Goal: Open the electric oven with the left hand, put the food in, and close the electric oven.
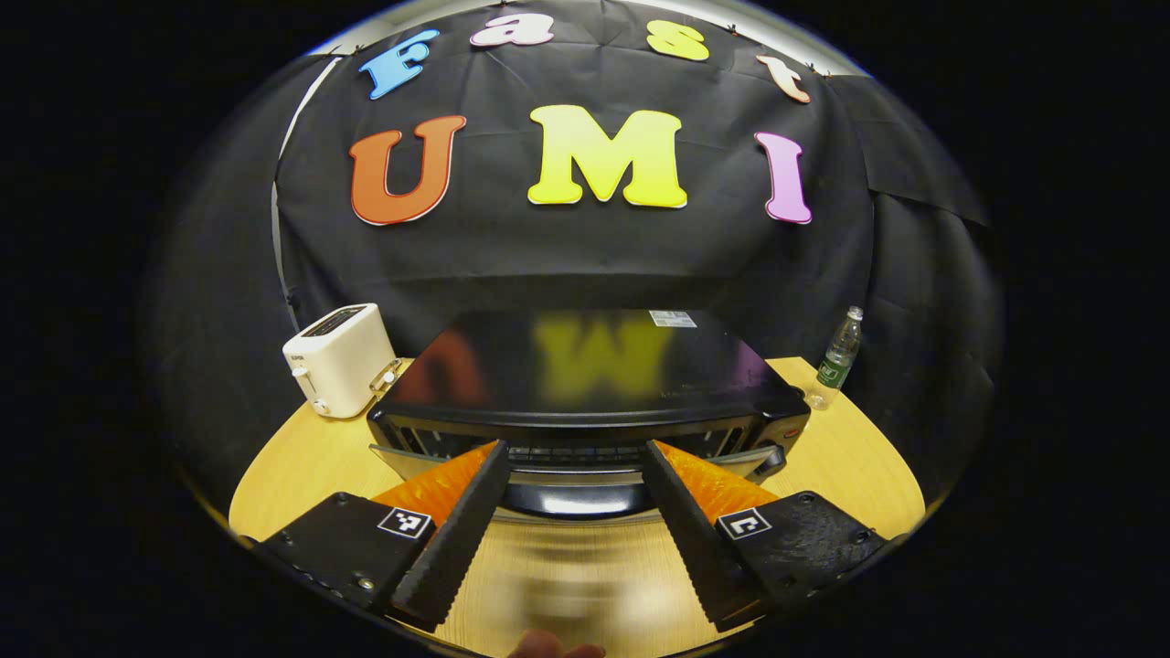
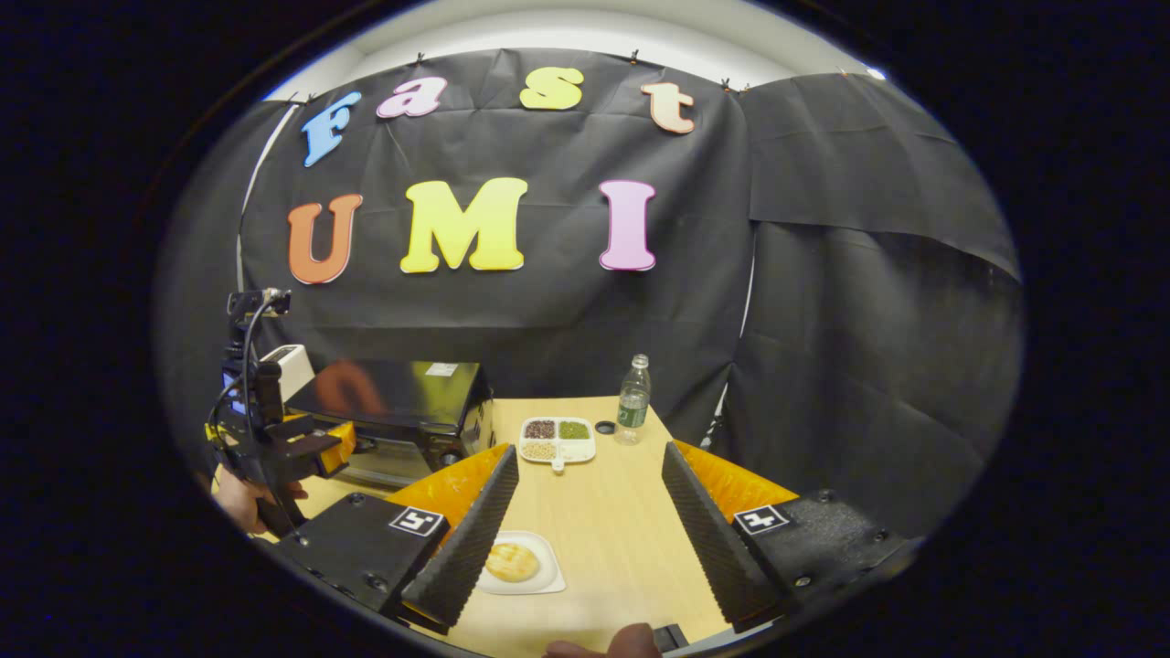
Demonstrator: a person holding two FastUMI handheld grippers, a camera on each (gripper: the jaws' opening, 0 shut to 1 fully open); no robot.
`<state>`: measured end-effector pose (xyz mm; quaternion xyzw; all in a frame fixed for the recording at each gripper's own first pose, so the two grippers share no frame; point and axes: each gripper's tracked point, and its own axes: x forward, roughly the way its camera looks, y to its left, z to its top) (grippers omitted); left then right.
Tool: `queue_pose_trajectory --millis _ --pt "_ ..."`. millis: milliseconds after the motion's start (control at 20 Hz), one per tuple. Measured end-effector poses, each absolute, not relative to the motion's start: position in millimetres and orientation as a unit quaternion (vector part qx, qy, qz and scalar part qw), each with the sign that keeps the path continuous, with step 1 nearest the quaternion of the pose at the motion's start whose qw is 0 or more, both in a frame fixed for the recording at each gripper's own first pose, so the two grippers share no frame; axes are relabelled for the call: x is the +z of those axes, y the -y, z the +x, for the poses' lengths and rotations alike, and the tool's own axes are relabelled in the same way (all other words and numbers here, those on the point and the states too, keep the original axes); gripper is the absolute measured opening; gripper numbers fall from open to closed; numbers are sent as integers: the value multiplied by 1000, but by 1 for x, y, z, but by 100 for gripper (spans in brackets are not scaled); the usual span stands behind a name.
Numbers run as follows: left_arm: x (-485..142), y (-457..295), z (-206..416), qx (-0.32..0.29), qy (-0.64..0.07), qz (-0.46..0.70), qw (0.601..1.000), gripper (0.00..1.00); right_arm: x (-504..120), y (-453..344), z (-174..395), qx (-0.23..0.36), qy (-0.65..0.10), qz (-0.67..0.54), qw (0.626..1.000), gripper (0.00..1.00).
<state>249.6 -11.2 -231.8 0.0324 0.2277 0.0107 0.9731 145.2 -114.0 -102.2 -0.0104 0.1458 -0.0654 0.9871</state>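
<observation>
Oven: black oven [image 1: 585, 384] on the desk [image 1: 850, 457], toward its left side; glossy top. In the left gripper view its door [image 1: 576, 471] hangs tilted outward at the top, partly open, with the handle bar [image 1: 571, 498] across the front.
Left tongs: left gripper [image 1: 574, 477] held wide, fingers apart on either side of the door handle; neither finger clearly presses on it (contact cannot be told at this angle). In the right gripper view it sits at the oven's front, held by a hand [image 2: 242, 498].
Right tongs: right gripper [image 2: 590, 475] wide, nothing between the fingers; it hovers over the desk's near part.
Food: round golden bun [image 2: 510, 560] lying on a white plate [image 2: 544, 578], near the desk's front edge, just beside the right gripper's left finger (partly hidden behind it).
Divided dish: white tray with four compartments [image 2: 557, 440] near the desk's middle, to the right of the oven; dark grains in the back left cell, green in the back right, pale grains in the front left; the front right cell's fill cannot be told.
Bottle: clear plastic bottle [image 2: 632, 400] with green label, upright near the desk's back edge; a small dark cap [image 2: 604, 427] lies just beside it.
Toaster: cream toaster [image 1: 336, 359] at the desk's back left corner, just beside the oven.
</observation>
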Motion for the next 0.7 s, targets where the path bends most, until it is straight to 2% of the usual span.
queue_pose_trajectory --millis 350,400,450,700 --pt "-274 11 172 9 -291 7 957 97 -115 112 116 -61 -156 -11 986 97" --pt "-285 10 161 8 -303 4 953 89 -118 113 112 -62 -159 -13 985 97" --pt "-295 10 152 8 -315 -1 949 97 -122 115 106 -62 -164 -16 984 97" --pt "-343 6 126 9 -360 -12 933 95 -141 128 86 -71 -186 -21 980 98"
